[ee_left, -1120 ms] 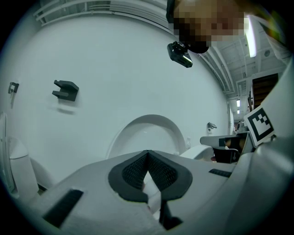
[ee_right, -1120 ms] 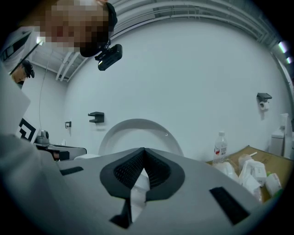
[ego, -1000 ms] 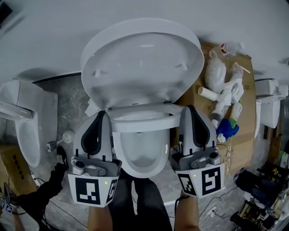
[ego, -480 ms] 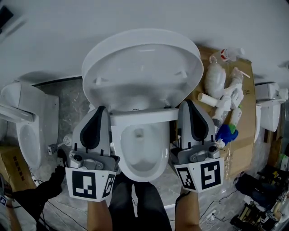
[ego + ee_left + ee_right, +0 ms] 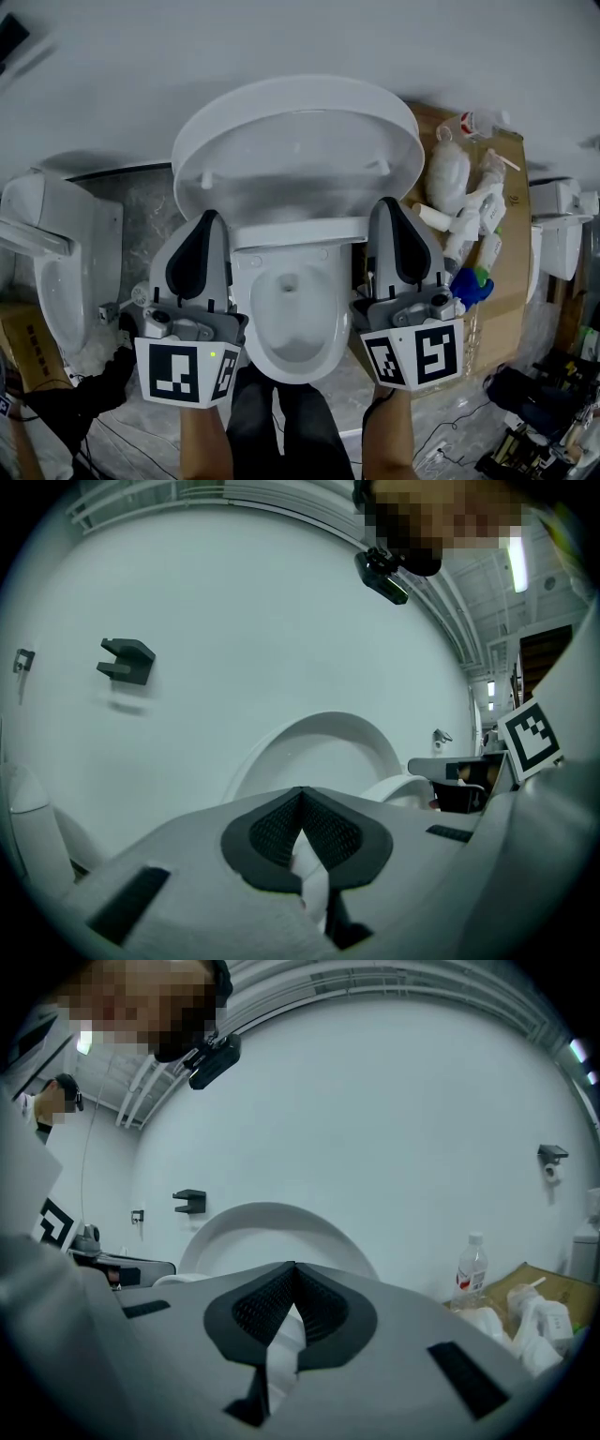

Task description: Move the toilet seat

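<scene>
In the head view a white toilet stands with its lid raised against the wall. The toilet seat is tilted up over the bowl, its front edge a white bar between the two grippers. My left gripper is shut on the seat's left side. On the seat's right side my right gripper is shut as well. White plastic shows between the dark pads in the left gripper view and in the right gripper view. The lid's arch rises behind the jaws.
A flattened cardboard sheet to the right carries white bags, tubes and a water bottle. A second toilet stands at the left and another white fixture at the right. Cables lie on the floor near the person's legs.
The seat's front edge has swung up and back toward the raised lid. Both grippers have moved forward with it, and more of the bowl shows.
</scene>
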`<state>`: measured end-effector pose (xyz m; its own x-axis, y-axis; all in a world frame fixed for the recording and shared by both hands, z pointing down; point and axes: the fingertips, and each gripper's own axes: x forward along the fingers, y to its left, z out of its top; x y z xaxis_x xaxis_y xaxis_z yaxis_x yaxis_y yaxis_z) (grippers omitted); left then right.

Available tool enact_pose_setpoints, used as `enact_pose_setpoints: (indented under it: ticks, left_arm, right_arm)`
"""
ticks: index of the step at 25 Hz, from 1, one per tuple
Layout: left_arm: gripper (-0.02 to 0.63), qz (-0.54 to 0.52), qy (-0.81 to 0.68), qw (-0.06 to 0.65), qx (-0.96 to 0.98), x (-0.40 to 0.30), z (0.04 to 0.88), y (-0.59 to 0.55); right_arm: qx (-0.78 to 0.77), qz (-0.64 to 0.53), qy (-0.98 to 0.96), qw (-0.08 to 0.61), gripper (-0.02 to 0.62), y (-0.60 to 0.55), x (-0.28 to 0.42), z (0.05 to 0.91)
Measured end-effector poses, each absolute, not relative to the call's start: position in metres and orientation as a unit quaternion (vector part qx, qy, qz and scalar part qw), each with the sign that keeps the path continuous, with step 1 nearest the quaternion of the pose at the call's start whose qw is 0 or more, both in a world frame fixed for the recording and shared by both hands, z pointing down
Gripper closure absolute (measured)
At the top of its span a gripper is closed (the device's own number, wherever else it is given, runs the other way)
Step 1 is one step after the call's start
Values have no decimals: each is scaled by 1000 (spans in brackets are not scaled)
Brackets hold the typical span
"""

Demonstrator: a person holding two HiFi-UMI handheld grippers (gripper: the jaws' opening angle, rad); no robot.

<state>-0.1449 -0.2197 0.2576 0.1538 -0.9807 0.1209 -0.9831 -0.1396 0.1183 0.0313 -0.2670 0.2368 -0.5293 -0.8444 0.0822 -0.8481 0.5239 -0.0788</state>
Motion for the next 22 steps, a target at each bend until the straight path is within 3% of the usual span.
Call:
enact_pose_setpoints:
  ticks: [22]
  left_arm:
    - [598, 16, -653, 71, 754, -150, 260, -246]
  right_arm:
    - [471, 51, -881, 11, 583, -293, 26, 240]
